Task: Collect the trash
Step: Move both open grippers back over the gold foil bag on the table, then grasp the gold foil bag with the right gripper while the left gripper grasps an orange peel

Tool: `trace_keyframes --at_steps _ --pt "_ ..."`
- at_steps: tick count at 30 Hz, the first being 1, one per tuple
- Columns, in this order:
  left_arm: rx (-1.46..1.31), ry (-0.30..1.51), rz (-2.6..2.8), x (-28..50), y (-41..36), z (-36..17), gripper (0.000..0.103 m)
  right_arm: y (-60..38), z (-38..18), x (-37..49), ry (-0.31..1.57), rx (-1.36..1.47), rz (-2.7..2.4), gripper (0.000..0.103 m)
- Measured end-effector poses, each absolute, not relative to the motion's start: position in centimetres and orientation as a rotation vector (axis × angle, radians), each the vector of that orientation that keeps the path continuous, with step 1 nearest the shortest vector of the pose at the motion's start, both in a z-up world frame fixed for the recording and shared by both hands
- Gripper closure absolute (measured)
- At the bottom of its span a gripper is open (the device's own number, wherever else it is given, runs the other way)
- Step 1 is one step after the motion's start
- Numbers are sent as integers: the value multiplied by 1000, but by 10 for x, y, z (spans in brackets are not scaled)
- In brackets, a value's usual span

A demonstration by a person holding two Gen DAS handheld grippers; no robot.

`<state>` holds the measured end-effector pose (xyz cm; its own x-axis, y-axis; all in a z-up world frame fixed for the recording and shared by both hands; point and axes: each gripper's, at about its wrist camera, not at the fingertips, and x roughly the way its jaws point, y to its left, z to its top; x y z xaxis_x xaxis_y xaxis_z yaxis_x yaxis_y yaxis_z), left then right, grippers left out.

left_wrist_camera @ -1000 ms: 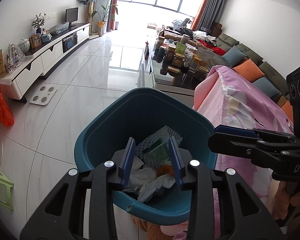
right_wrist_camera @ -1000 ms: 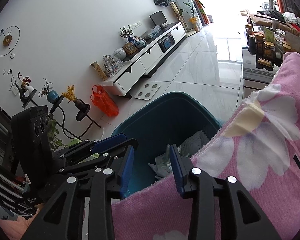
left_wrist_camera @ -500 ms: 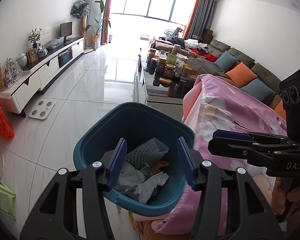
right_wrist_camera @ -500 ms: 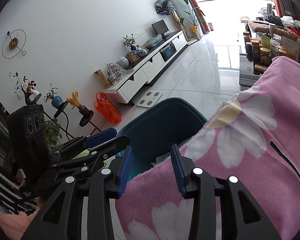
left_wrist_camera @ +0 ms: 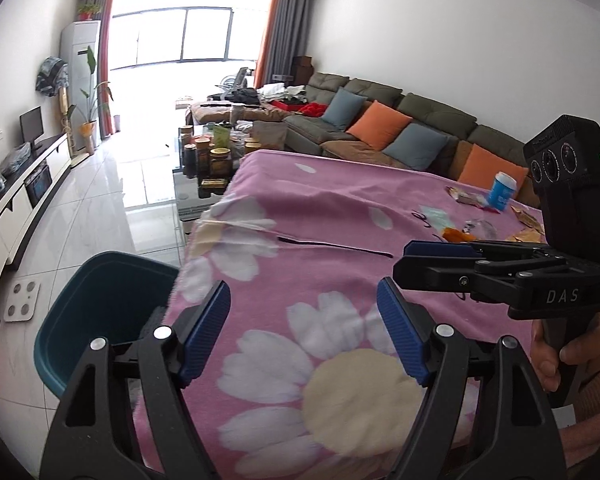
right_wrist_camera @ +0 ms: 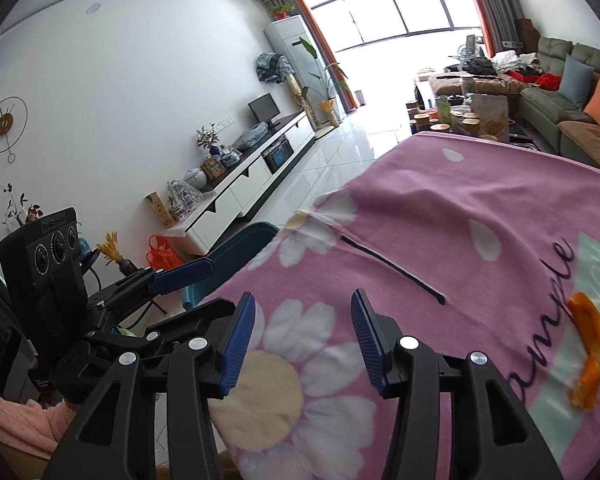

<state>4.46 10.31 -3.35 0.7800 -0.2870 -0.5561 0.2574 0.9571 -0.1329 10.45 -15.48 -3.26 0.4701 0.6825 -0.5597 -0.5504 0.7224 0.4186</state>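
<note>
My left gripper (left_wrist_camera: 304, 330) is open and empty above the near edge of the pink flowered cloth (left_wrist_camera: 340, 248). The teal trash bin (left_wrist_camera: 100, 304) stands on the floor at the cloth's left edge; its contents are hidden. My right gripper (right_wrist_camera: 302, 342) is open and empty over the cloth (right_wrist_camera: 440, 240); it also shows in the left wrist view (left_wrist_camera: 440, 264). Loose trash lies at the far right of the cloth: an orange wrapper (right_wrist_camera: 588, 348), a blue cup (left_wrist_camera: 502, 192) and several wrappers (left_wrist_camera: 466, 198). The bin's rim shows in the right wrist view (right_wrist_camera: 240, 244).
A glass coffee table with jars (left_wrist_camera: 208, 160) stands beyond the cloth. A sofa with cushions (left_wrist_camera: 380, 128) runs along the right wall. A white TV cabinet (left_wrist_camera: 16, 196) lines the left wall, with a scale (left_wrist_camera: 20, 300) on the floor.
Both grippers rose and swung right from over the bin to over the cloth. The left jaws opened wider. The bin's trash went out of sight.
</note>
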Motion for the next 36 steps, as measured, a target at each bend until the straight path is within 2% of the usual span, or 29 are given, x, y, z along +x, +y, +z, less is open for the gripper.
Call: trace_keyframes --at_steps 17,21,31,36 --pt "63 697 -590 86 -48 -41 30 -352 -44 65 661 358 276 55" --pt "86 724 -635 95 -81 -46 32 -384 -48 57 638 380 175 51" --pt "144 840 -645 124 -132 -64 46 -427 -63 60 670 416 90 37" --pt "157 889 -638 132 -140 -72 60 -433 -70 65 699 464 98 34"
